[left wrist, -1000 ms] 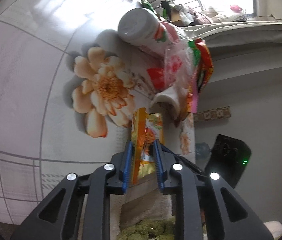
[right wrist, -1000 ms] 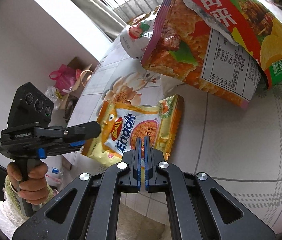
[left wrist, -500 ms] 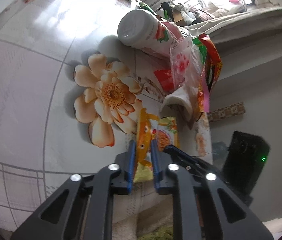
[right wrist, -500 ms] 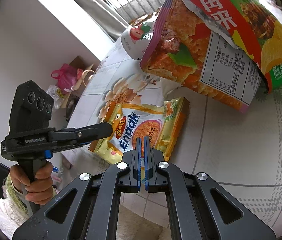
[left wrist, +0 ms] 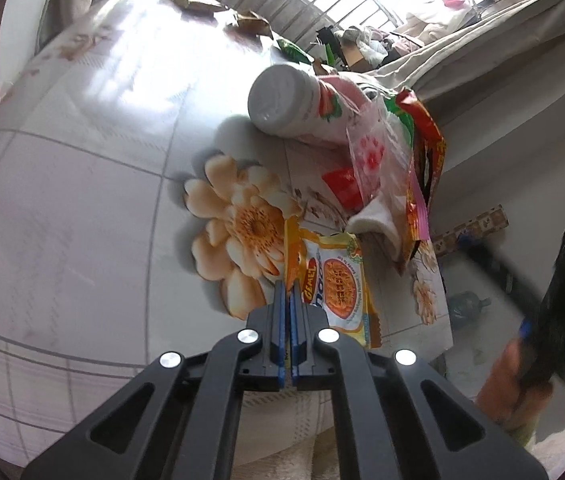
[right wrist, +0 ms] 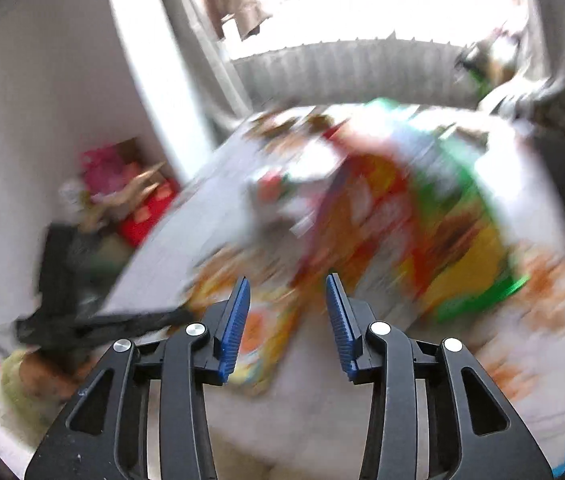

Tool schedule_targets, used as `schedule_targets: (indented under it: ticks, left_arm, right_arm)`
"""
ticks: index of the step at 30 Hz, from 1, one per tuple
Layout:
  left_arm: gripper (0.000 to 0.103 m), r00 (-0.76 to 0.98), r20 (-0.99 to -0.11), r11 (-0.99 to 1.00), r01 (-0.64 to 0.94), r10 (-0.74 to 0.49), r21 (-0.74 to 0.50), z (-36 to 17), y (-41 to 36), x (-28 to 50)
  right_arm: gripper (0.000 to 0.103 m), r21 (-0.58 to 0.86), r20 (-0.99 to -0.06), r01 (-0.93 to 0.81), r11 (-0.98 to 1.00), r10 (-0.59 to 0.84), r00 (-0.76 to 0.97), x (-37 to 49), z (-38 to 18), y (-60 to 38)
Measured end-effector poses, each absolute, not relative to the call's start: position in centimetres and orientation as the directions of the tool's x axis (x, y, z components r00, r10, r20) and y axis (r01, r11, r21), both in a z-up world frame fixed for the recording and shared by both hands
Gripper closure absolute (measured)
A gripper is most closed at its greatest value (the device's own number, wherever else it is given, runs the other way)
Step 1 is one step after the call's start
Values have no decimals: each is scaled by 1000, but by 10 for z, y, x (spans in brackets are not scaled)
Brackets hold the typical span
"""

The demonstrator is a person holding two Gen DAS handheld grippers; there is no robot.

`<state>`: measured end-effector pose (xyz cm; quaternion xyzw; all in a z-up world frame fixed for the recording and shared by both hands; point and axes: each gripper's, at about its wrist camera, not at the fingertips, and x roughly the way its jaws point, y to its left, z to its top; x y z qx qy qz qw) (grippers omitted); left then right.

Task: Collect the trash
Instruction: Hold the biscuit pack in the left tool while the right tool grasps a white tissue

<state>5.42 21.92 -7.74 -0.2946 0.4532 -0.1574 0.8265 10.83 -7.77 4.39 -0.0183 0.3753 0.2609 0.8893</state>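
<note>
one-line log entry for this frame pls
left claw: shut on yellow snack packet edge | right claw: jaws just opened, empty, view blurred | white bottle: lying on floral tablecloth

daylight came from the barred window (left wrist: 346, 4) at the top of both views and burned out to white there. glare washed over the far part of the tablecloth (left wrist: 82, 184). the white bottle (left wrist: 286, 100) cast a soft shadow toward the camera. the left wrist view was sharp, its edges bent and ringed in black. the right wrist view was heavily smeared by motion.
</note>
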Motion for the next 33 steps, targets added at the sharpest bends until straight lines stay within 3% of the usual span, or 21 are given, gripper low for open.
schedule_targets:
  ticks: [3, 9, 13, 21, 26, 33]
  left_arm:
    - [102, 542, -654, 772, -15, -528, -636, -80, 221, 56]
    - [102, 539, -644, 748, -39, -543, -663, -90, 226, 61]
    - [102, 541, -635, 739, -38, -551, -672, -92, 230, 63]
    - [102, 546, -624, 729, -33, -560, -683, -94, 235, 63]
    - [102, 556, -613, 722, -33, -562, -691, -96, 238, 61]
    - [102, 563, -619, 729, -42, -548, -684, -94, 240, 57]
  right_arm:
    - [58, -81, -655, -373, 924, 233, 719, 127, 50, -70]
    - [59, -260, -654, -347, 901, 100, 750, 162, 30, -57]
    - [68, -244, -655, -291, 925, 64, 753, 182, 28, -70]
    - [68, -162, -672, -181, 970, 26, 740, 216, 40, -106]
    - [51, -111, -629, -266, 958, 139, 765, 190, 62, -95]
    - [45, -74, -611, -383, 921, 262, 747, 154, 74, -65]
